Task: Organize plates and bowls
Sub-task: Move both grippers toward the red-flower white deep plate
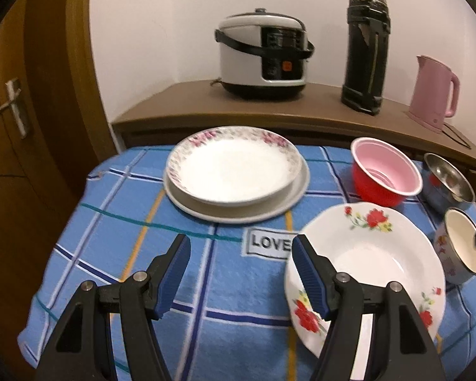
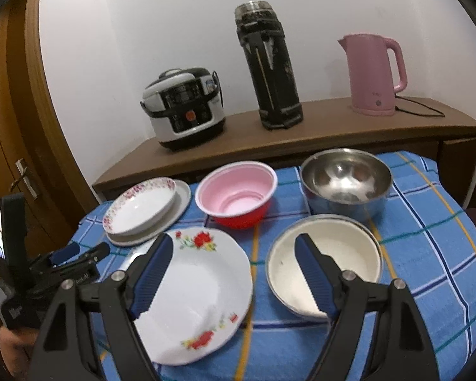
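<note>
On the blue checked cloth a pink-flowered deep plate (image 1: 233, 166) rests on a plain flat plate (image 1: 282, 204) at the back left; both show in the right wrist view (image 2: 139, 206). A red-rose plate (image 1: 374, 254) (image 2: 200, 285) lies at the front. A red bowl with pink inside (image 1: 385, 171) (image 2: 236, 195), a steel bowl (image 1: 447, 179) (image 2: 346, 181) and a cream enamel bowl (image 1: 461, 247) (image 2: 327, 254) stand to the right. My left gripper (image 1: 241, 250) is open and empty, left of the rose plate. My right gripper (image 2: 233, 247) is open and empty above the rose plate and enamel bowl.
A wooden sideboard (image 2: 301, 139) behind the table holds a rice cooker (image 2: 184, 108), a black thermos (image 2: 269, 70) and a pink kettle (image 2: 374, 76). A wooden door (image 1: 12, 111) is at the left. The left hand-held gripper body (image 2: 31, 270) shows at the left of the right wrist view.
</note>
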Available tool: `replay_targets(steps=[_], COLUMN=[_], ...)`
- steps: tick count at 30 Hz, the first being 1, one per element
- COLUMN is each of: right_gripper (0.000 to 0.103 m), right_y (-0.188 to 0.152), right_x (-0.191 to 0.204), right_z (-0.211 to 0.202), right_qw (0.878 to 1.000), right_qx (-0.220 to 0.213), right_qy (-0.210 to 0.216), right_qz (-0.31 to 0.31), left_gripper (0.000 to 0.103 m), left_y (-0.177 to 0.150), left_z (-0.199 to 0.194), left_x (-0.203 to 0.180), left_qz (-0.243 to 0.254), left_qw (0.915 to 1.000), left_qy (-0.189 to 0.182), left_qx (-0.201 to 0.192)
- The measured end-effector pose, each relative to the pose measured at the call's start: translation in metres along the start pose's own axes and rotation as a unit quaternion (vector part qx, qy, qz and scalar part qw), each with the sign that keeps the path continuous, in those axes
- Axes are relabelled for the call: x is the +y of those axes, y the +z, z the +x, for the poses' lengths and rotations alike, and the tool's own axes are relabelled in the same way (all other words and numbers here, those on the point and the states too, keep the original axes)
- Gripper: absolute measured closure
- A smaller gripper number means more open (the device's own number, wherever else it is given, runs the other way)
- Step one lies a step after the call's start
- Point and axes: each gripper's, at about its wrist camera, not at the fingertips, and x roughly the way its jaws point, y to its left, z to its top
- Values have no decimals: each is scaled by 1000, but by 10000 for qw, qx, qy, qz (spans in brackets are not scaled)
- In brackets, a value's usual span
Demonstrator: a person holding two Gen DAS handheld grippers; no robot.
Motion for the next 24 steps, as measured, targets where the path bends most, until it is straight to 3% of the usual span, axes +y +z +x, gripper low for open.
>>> replay_targets(steps=[3,5,19,24], right_gripper=[50,52,53,53], right_y=[-12,-19,-34,-43], right_x=[-3,-6,-10,-4], right_z=[1,4,-21,-13], right_qw=[9997,9993,9991,9967], right_qx=[225,372,312,612], right_qy=[29,55,258,530], right_qz=[-56,-41,102,46], left_gripper=[35,35,35,35], left_y=[-2,-2,-6,-8], left_z=[4,7,16,19], left_x=[-1,-2,-13,-16], left_qz=[-41,-80,79,117], left_qw=[9998,9993,9973,9963], left_qy=[-179,-282,-580,-664], left_qx=[123,212,447,540])
